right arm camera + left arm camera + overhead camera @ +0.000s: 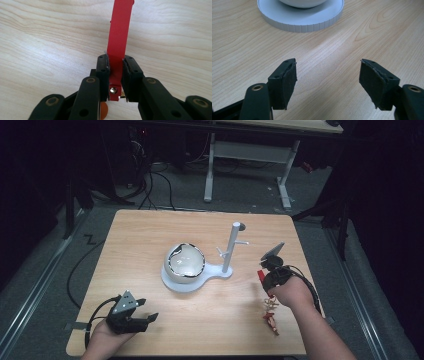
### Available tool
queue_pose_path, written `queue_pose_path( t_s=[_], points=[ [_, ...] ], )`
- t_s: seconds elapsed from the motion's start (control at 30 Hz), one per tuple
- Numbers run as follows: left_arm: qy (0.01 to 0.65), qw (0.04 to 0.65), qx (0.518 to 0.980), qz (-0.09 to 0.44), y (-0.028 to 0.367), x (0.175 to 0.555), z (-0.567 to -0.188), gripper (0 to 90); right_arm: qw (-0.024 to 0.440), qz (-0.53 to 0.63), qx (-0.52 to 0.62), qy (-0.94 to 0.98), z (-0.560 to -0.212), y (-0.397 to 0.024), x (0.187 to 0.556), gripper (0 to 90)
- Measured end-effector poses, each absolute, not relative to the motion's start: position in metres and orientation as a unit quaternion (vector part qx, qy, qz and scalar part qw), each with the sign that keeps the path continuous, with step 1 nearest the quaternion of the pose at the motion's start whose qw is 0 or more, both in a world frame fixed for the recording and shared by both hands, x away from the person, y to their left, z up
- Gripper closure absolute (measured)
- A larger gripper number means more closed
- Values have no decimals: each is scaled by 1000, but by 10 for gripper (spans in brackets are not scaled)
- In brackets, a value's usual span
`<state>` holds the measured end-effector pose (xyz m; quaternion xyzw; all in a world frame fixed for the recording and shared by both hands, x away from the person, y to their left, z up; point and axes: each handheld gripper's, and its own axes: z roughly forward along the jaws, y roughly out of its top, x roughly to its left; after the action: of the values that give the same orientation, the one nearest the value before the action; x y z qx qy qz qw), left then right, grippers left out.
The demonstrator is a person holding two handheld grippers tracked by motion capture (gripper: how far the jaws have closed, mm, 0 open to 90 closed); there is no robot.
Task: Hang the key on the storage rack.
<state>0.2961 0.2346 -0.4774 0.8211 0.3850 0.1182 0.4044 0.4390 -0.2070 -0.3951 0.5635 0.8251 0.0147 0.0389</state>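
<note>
Protruding from right tool (115,75): red strip (119,32) (pinched).

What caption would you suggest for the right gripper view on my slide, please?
Right gripper shut on a red strap, held above the wooden table.

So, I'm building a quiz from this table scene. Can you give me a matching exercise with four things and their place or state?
Things:
1. left tool
2. right tool
3. white bowl
4. small bundle of red and wooden pieces

Place or state:
A. sits on the round base of the white stand
B. shut on a red strap
C. open, nothing between its jaws
D. lies on the table near the person's right hand

Pairs: 1-C, 2-B, 3-A, 4-D
</note>
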Motion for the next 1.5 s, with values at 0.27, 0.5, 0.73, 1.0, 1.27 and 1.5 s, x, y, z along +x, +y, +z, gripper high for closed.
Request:
queue_pose_path(
  t_s=[0.27,0.5,0.73,1.0,1.27,1.5],
  points=[
    [386,404,821,117,234,296,-477,307,65,39,563,823,-356,-212,431,768],
    [387,405,820,116,234,296,-478,306,85,70,558,823,-317,-214,427,768],
    [387,405,820,115,234,296,-478,306,95,83,551,825,-299,-213,423,768],
    [386,406,820,116,234,296,-478,306,105,98,544,827,-274,-207,425,768],
    [385,406,821,115,234,296,-478,306,116,109,539,827,-249,-198,430,768],
    [384,407,821,114,234,296,-477,306,117,115,533,830,-239,-189,436,768]
  ],
)
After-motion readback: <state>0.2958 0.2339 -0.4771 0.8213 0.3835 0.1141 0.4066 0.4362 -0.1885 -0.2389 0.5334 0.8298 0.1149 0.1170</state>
